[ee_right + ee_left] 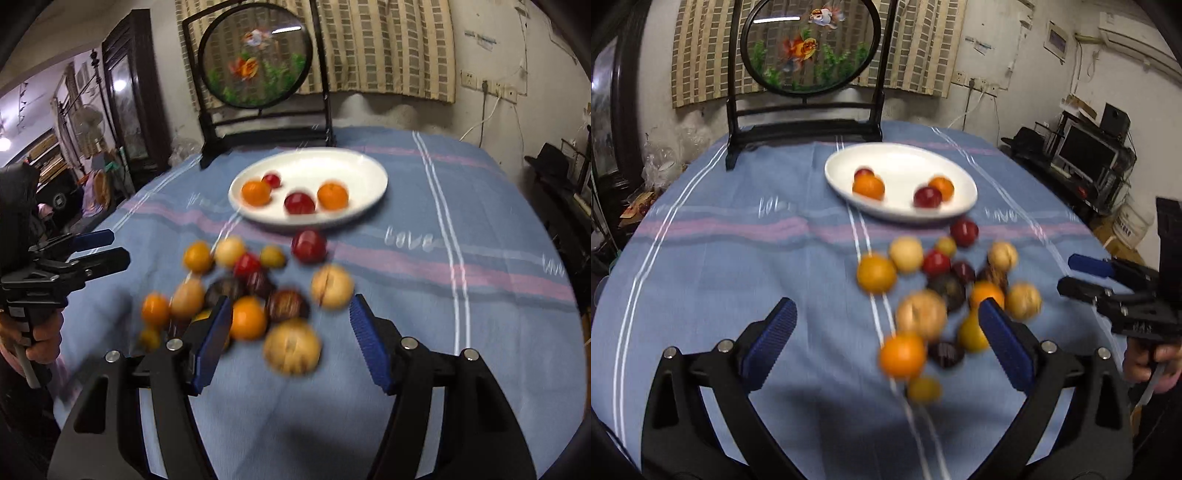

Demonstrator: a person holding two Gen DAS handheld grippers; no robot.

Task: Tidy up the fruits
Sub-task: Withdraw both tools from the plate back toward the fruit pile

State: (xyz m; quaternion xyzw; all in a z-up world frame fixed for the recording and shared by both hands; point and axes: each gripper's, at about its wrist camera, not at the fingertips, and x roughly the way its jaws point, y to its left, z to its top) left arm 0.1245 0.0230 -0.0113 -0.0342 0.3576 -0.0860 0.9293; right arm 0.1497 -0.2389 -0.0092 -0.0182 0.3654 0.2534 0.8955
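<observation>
Here the white plate [901, 155] sits far on the blue tablecloth [720, 258], already holding two oranges and two red fruits, so it seems to be the collecting spot. The loose fruit pile [942, 288] lies just near of it, still to be moved. The left gripper [888, 334] is spread wide and empty, left of the pile. The right gripper [290, 328] is also spread wide, framing a tan fruit [291, 347], probably lining up for a grab.
</observation>
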